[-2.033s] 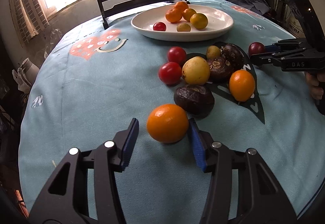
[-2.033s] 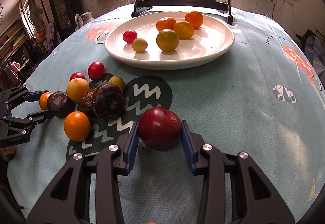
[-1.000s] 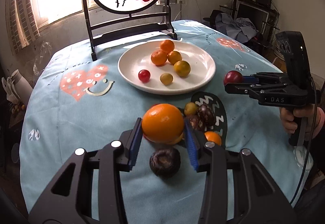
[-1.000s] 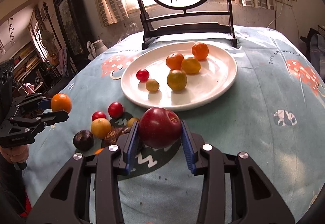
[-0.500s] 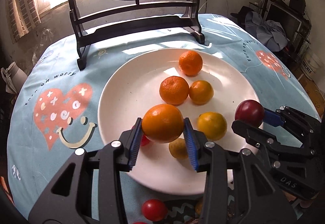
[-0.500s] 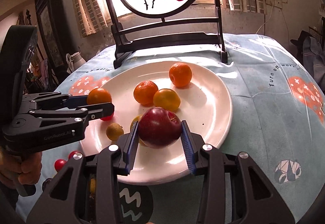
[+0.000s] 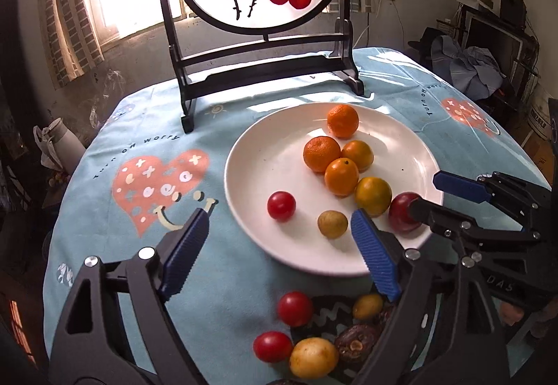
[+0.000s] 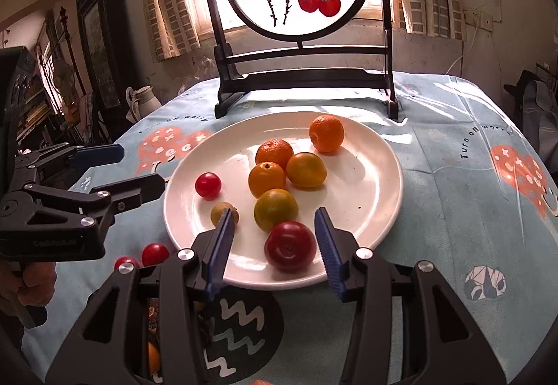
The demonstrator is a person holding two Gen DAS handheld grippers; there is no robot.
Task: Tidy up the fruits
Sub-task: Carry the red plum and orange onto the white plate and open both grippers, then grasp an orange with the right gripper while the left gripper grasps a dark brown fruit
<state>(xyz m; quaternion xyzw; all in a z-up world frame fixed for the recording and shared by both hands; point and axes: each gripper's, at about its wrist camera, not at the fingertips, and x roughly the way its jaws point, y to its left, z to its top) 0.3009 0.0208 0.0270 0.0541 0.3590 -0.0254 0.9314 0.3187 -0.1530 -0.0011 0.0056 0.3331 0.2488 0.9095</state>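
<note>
Left wrist view: at the left of the frame a heart print on the blue cloth of the table (image 7: pixel 104 238) is being shown, and the left gripper (image 7: pixel 279 238) is being held low there with its jaws spread wide and nothing between them. Its emptiness is being read as a delivery just finished. At the centre the white plate (image 7: pixel 251 154) is being used as the collecting place: mandarins (image 7: pixel 341 176) are being kept in a touching cluster, with a cherry tomato (image 7: pixel 281 205) apart on its left side. Below the plate, fruit not yet gathered is lying on the cloth, among it a loose tomato (image 7: pixel 294 308) and a yellow fruit (image 7: pixel 313 362). At the right, the right gripper (image 7: pixel 432 196) is being held over the plate's rim.

In the right wrist view, moving from the left gripper (image 8: pixel 139 168) at left to the centre, the red plum (image 8: pixel 290 246) is being seen resting on the plate (image 8: pixel 376 182) near its lower rim. The right gripper (image 8: pixel 275 235) is being held around it with jaws released, clear of its sides, presumably so the plum stays put.
</note>
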